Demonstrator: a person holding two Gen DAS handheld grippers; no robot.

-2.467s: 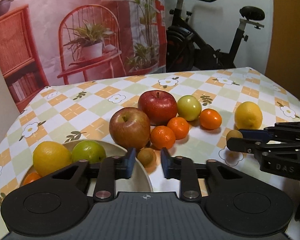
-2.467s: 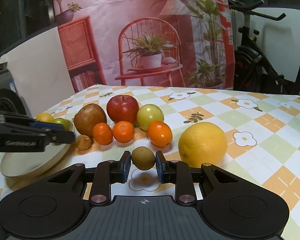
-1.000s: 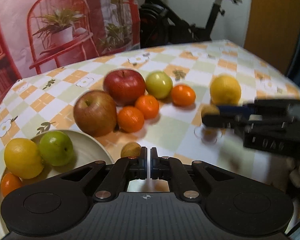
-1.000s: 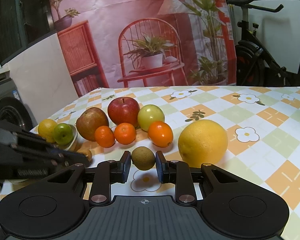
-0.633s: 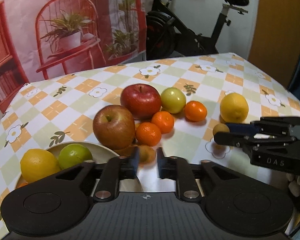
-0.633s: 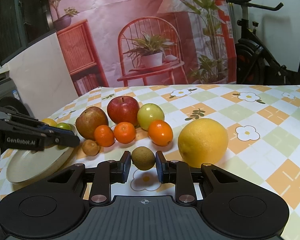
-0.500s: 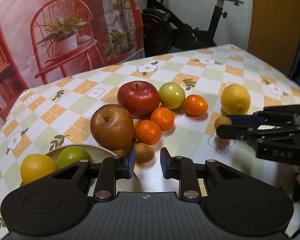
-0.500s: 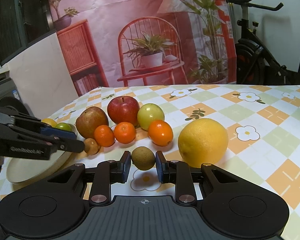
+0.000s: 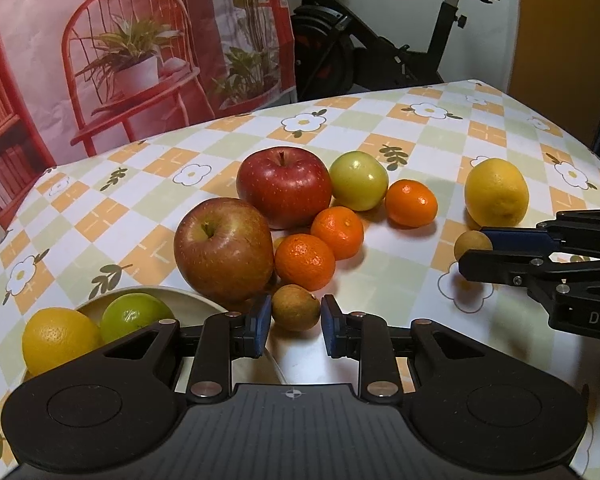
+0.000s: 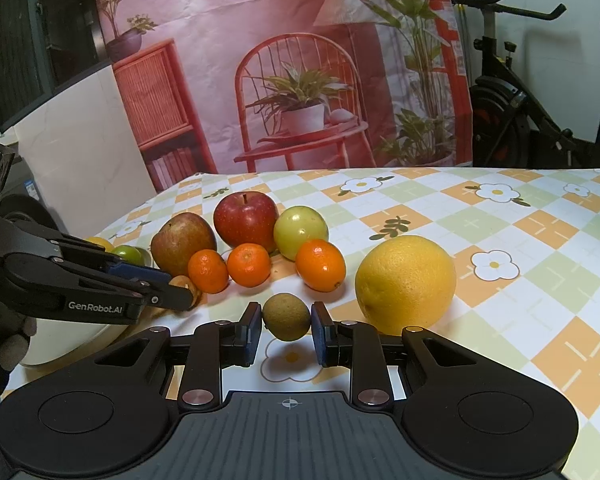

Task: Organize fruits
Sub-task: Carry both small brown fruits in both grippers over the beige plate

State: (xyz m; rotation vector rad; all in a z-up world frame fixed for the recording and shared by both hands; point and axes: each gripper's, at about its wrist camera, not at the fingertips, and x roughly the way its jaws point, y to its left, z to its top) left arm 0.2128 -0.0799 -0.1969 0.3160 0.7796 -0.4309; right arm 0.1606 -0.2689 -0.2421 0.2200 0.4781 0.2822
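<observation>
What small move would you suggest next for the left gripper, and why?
Probably close it: the left gripper, whose jaws have just been opening, straddles the small brown fruit on the table with gaps at both pads, beside the bowl that already holds a lemon and a lime.

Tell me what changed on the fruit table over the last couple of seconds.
The left gripper shut its jaws empty a second ago; they have just been opening again and now stand either side of a small brown fruit beside the bowl, not yet pressing. The right gripper stayed clamped on its own brown fruit. Apples and oranges are unmoved.
</observation>
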